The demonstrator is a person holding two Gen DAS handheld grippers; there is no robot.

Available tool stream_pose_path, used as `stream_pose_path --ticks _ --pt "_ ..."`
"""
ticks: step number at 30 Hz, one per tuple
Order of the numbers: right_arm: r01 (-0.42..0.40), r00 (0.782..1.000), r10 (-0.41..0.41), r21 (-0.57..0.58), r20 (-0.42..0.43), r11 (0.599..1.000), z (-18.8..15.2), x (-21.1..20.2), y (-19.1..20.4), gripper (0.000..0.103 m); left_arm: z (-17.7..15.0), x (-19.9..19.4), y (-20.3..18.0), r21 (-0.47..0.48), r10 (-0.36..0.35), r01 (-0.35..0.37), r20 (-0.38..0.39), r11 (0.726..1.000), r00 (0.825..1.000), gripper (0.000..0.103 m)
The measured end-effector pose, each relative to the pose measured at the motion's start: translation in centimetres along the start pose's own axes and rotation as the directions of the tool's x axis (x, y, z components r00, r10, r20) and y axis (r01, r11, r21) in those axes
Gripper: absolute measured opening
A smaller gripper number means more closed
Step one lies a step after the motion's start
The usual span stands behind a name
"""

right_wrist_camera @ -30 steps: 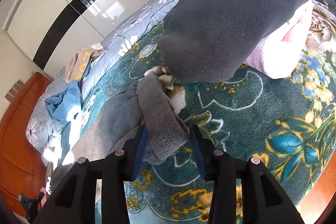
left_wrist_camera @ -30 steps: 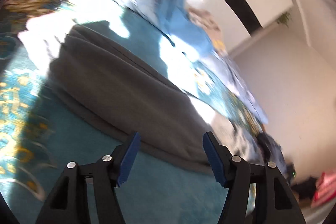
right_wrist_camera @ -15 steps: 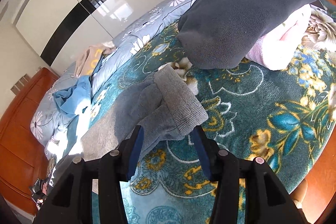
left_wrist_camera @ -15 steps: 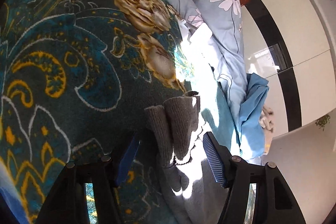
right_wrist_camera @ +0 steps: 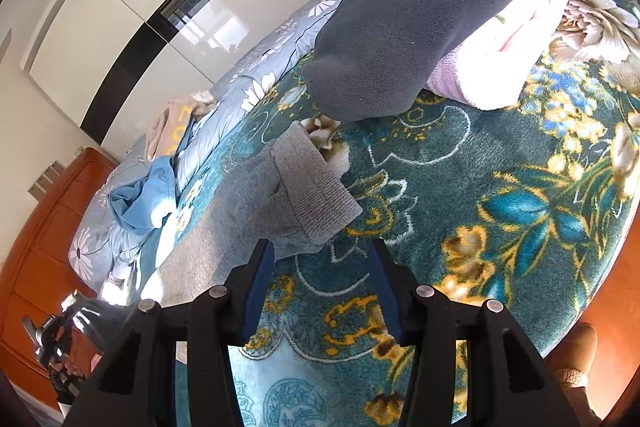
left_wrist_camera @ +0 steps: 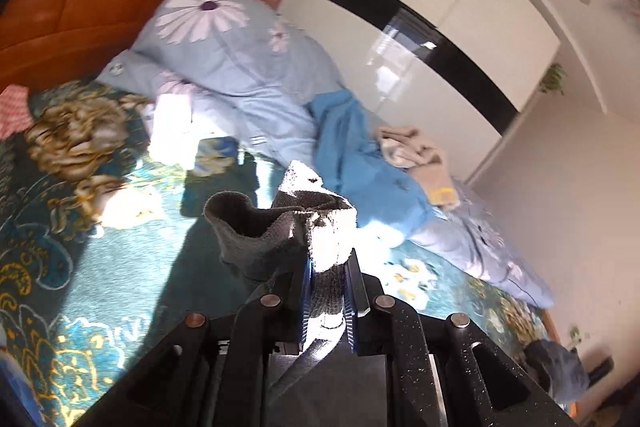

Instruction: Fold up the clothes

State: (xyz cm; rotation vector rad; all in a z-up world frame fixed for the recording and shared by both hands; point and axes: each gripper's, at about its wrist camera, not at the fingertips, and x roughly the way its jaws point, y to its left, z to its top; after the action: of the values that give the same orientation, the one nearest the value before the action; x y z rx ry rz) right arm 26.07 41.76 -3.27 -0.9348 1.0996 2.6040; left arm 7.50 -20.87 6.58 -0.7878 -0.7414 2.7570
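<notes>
Grey knit fabric, the ribbed cuff (left_wrist_camera: 280,231) of a sweater (right_wrist_camera: 224,227), sits pinched between the blue pads of the left gripper (left_wrist_camera: 327,291), whose jaws are closing on it and lifting it clear of the teal floral blanket (right_wrist_camera: 500,163). The sweater lies spread across that blanket, its other cuff (right_wrist_camera: 316,187) folded back just ahead of the right gripper (right_wrist_camera: 320,291), whose jaws stand apart around nothing. A dark fleece garment (right_wrist_camera: 432,7) lies over a pink one (right_wrist_camera: 500,67) beyond.
</notes>
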Motion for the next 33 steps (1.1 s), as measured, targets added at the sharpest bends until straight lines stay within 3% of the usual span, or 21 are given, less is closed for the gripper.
stream_pose_path --ticks 5,10,17,20,22,24,26,30,33 --pt "-0.011 1.0 0.011 0.028 0.003 1.0 -0.4 -0.3 -1.0 0.05 -5.1 4.6 -8.3 0.115 -0.136 0.153 -0.144 0.981 0.98 0.015" --pt "-0.012 1.0 0.013 0.032 -0.011 0.999 -0.8 -0.3 -1.3 0.05 -12.3 9.1 -13.6 0.148 -0.178 0.236 -0.325 0.961 0.929 0.015" --pt "-0.018 0.999 0.018 0.009 -0.035 1.0 -1.1 0.3 -0.7 0.05 -18.5 11.5 -17.3 0.262 -0.105 0.261 -0.492 0.929 0.864 0.017" --pt "-0.028 0.998 0.027 -0.016 -0.058 0.999 -1.4 1.0 0.3 0.05 -18.9 11.4 -17.0 0.204 -0.154 0.304 -0.536 0.93 0.83 0.029" --pt "-0.044 0.996 0.041 -0.041 -0.074 0.998 -1.5 1.5 1.4 0.05 -19.0 11.2 -16.7 0.14 -0.215 0.349 -0.564 0.927 0.797 0.05" --pt "-0.073 0.994 0.067 -0.075 -0.088 0.995 -1.5 2.0 2.9 0.05 -18.6 10.3 -16.5 0.103 -0.262 0.39 -0.583 0.915 0.769 0.054" --pt "-0.122 0.988 0.109 -0.127 -0.107 0.984 -1.5 2.8 5.2 0.05 -17.6 8.8 -16.1 0.127 -0.27 0.402 -0.558 0.907 0.785 0.054" --pt "-0.269 0.953 0.22 -0.242 -0.21 0.932 -1.8 5.8 11.5 0.054 -14.1 6.6 -13.3 0.182 -0.199 0.304 -0.441 0.935 0.875 0.061" --pt "-0.384 0.905 0.285 -0.321 -0.315 0.866 -2.5 8.8 16.7 0.059 -12.0 6.2 -9.8 0.168 -0.123 0.197 -0.371 0.966 0.92 0.063"
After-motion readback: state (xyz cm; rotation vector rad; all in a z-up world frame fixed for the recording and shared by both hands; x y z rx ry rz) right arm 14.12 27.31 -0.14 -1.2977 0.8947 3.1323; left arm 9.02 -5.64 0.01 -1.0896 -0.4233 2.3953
